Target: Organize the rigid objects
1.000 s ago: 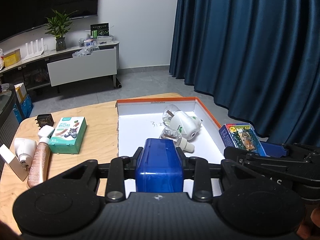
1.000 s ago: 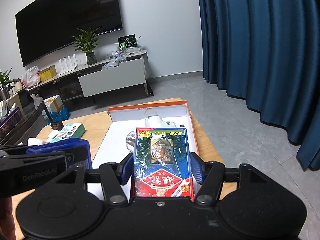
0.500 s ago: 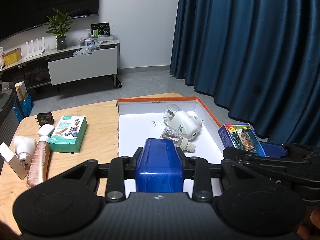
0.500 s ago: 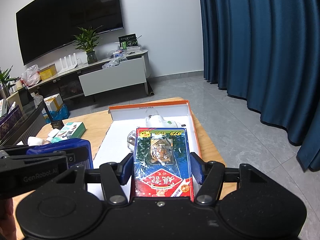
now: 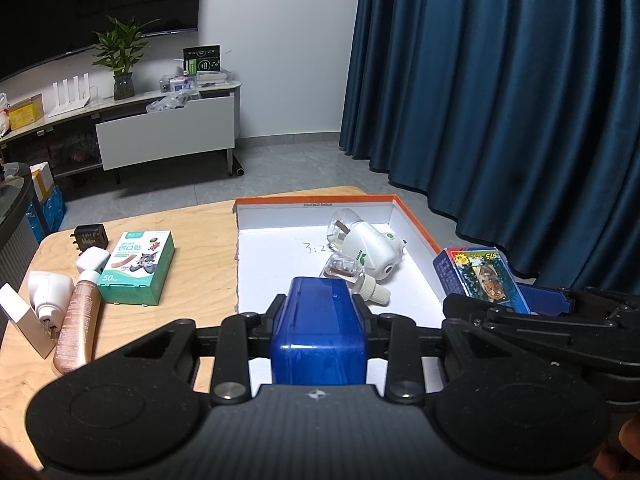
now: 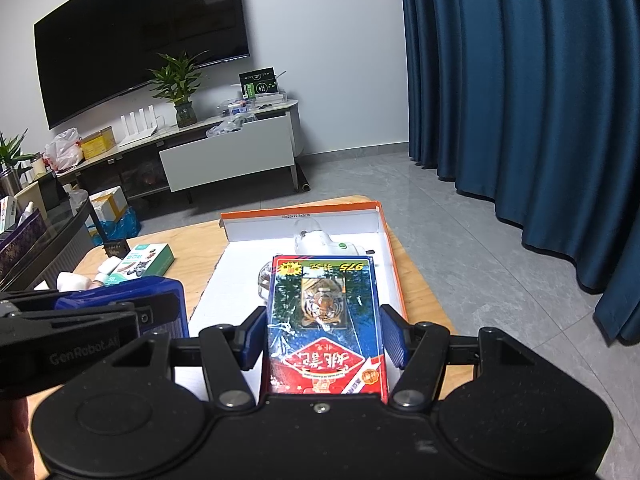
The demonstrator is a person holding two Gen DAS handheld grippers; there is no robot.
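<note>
My left gripper (image 5: 319,312) is shut on a blue plastic box (image 5: 319,332) and holds it over the near end of the orange-rimmed white tray (image 5: 316,201). My right gripper (image 6: 323,332) is shut on a blue and red card box with a tiger picture (image 6: 323,320), held above the tray's right side (image 6: 390,248). The card box also shows at the right in the left wrist view (image 5: 478,276). A white plug-in device (image 5: 370,246) and a clear small bottle (image 5: 348,274) lie inside the tray.
On the wooden table (image 5: 200,248) left of the tray lie a green plaster box (image 5: 138,266), a black adapter (image 5: 90,236), a white adapter (image 5: 93,260), a copper tube (image 5: 78,324) and a white plug device (image 5: 48,300). Blue curtains hang to the right.
Both grippers have held nearly still with their boxes; the view has shifted only slightly.
</note>
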